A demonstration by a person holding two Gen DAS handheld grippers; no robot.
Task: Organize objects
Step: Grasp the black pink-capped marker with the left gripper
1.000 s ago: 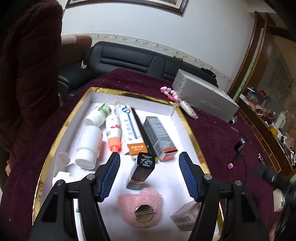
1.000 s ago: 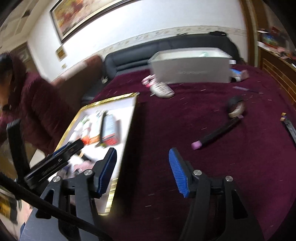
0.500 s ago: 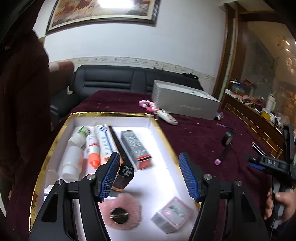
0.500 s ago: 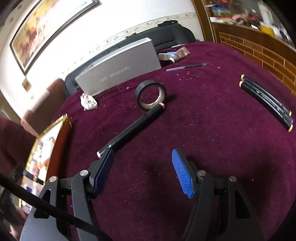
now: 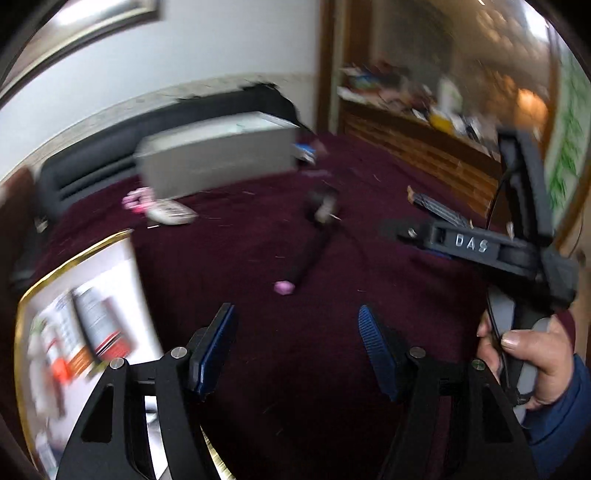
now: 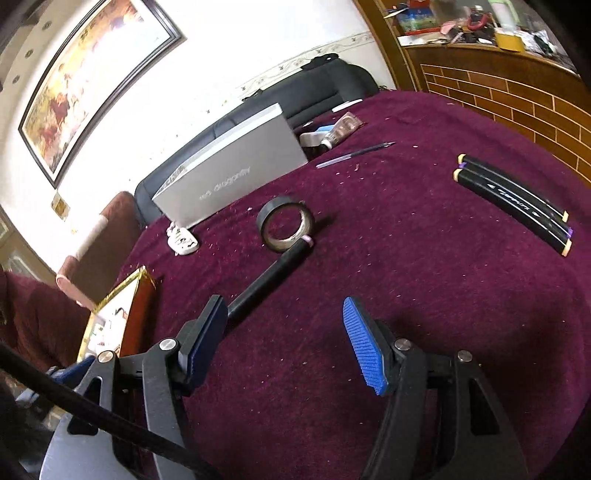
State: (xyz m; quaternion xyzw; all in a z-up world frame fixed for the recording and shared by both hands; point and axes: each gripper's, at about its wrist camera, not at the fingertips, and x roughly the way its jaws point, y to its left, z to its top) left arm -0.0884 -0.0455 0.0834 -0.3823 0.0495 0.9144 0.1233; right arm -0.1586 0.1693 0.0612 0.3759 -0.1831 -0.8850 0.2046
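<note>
My right hand-held gripper (image 6: 282,328) hangs released, empty, its left pad at the black marker (image 6: 271,275), which touches the tape roll (image 6: 286,229) beyond; my left hand-held gripper (image 5: 295,347) is likewise released over the maroon tabletop (image 6: 406,277)

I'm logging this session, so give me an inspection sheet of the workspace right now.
Surface: maroon cloth, speckled with crumbs.
Job's things: black marker with one end against the tape roll; two markers side by side; pen; gold-edged tray holding boxes and tubes, blurred.
Clutter: grey box, white remote, tube.
Grippers: left gripper and right gripper both open, empty.
Cables: black cable beside the right gripper.
Surroundings: sofa, painting, cluttered shelf.
</note>
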